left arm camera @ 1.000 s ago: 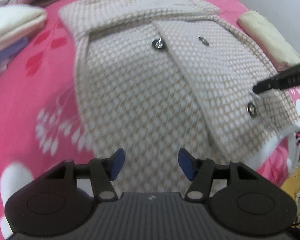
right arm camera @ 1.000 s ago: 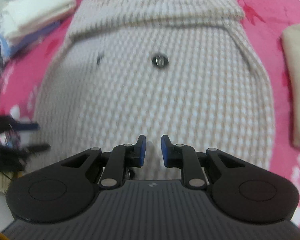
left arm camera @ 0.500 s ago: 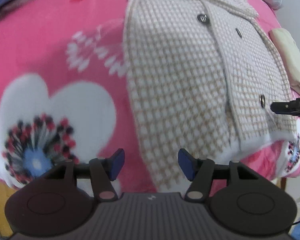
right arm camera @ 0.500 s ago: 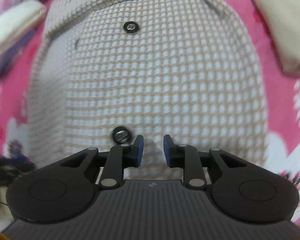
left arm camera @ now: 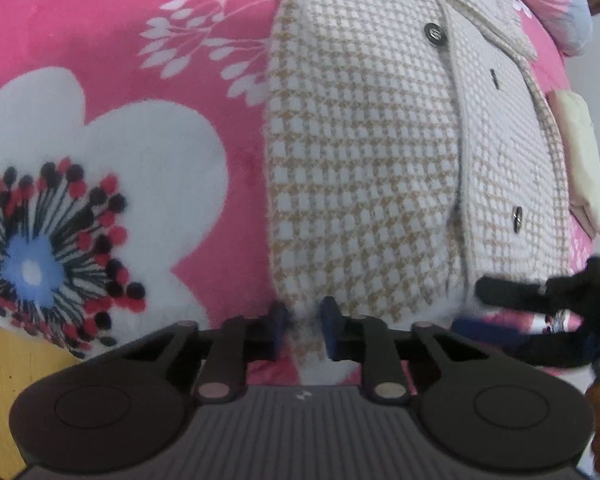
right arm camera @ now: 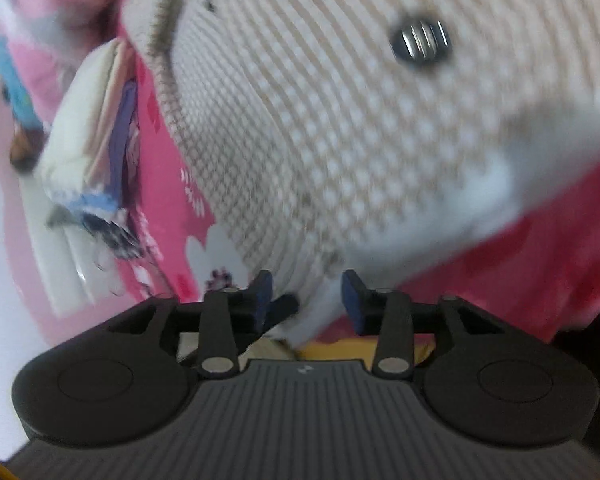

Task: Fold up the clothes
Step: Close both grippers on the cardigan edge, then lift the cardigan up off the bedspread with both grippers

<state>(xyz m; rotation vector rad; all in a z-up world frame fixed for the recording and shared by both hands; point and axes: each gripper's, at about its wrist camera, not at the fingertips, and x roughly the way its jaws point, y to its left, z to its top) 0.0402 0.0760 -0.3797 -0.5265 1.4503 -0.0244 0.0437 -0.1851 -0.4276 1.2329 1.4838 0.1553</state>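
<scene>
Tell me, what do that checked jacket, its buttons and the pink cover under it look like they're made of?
The jacket looks like thick woven wool-type cloth: a raised beige-and-white check with fuzzy edges. Its buttons gleam dark and glossy, perhaps metal or polished plastic. The pink cover looks like soft fleece or plush, matte, with a printed flower pattern.

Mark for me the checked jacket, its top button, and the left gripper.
checked jacket [left arm camera: 360, 184]: left wrist view, middle of its left front panel.
top button [left arm camera: 433, 34]: left wrist view, centre of the dark button below the collar.
left gripper [left arm camera: 304, 330]: left wrist view, midway between its blue fingertips at the hem.
</scene>
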